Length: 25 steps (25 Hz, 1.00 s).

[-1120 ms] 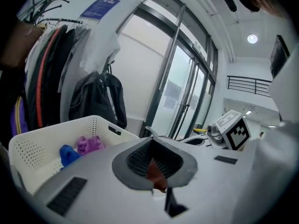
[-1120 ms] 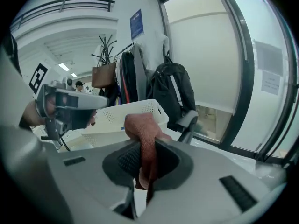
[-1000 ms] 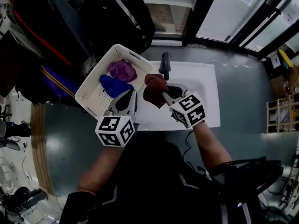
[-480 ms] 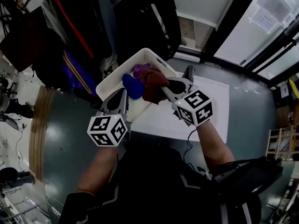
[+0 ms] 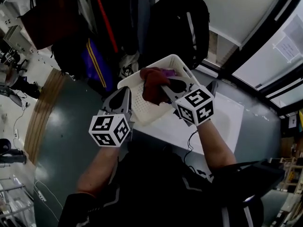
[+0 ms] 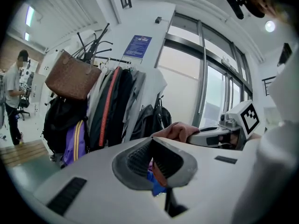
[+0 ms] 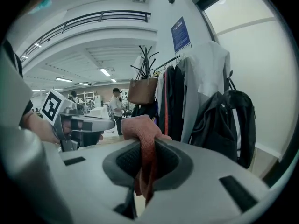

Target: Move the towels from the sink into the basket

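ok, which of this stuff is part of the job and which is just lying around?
Job: brown towel, held in the right gripper; basket; purple towel in it; sink.
Lying about: hanging coats; brown bag; backpack.

On my remote feed, a row of dark hanging coats [image 6: 114, 106], a brown leather handbag [image 6: 72, 80], a black fabric backpack [image 7: 231, 120] and a purple yellow-striped garment [image 6: 74, 141] hang beneath a blue wall notice [image 6: 137, 46], with a white-shirted person [image 6: 11, 92] well apart.
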Available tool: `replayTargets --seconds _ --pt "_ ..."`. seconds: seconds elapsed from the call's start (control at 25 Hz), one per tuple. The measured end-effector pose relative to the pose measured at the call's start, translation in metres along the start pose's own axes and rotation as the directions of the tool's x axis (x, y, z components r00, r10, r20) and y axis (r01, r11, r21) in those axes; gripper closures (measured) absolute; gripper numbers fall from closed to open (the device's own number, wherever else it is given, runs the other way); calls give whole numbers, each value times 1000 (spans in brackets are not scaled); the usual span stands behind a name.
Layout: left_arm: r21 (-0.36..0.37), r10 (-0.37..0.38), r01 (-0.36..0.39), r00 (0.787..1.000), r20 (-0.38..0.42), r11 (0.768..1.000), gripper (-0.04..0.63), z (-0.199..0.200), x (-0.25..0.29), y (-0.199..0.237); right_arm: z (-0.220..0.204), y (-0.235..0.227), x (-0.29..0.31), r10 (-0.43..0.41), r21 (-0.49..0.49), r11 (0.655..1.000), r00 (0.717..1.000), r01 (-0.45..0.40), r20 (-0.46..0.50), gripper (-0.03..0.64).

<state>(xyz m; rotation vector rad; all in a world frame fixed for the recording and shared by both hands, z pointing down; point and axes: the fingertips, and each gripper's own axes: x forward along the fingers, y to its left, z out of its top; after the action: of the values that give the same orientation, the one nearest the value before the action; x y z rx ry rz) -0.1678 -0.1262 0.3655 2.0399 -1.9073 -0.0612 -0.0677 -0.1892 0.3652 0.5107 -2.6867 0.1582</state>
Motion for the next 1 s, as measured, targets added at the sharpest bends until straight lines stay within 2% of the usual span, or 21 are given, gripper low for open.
replayTargets --seconds 0.2,0.4,0.56,1.0 --pt "4 58 -58 998 4 998 592 -2 -9 25 -5 13 40 68 -1 998 997 -68 -32 574" --pt "47 100 -100 995 -9 994 592 -5 -12 49 -22 22 78 122 -1 992 987 -123 -101 574" --pt "16 122 -122 993 -8 992 592 -13 -10 61 -51 21 107 133 16 991 974 -133 -183 574" --pt "15 141 -141 988 -68 990 592 -41 1 84 -129 35 168 205 33 977 897 -209 -391 574"
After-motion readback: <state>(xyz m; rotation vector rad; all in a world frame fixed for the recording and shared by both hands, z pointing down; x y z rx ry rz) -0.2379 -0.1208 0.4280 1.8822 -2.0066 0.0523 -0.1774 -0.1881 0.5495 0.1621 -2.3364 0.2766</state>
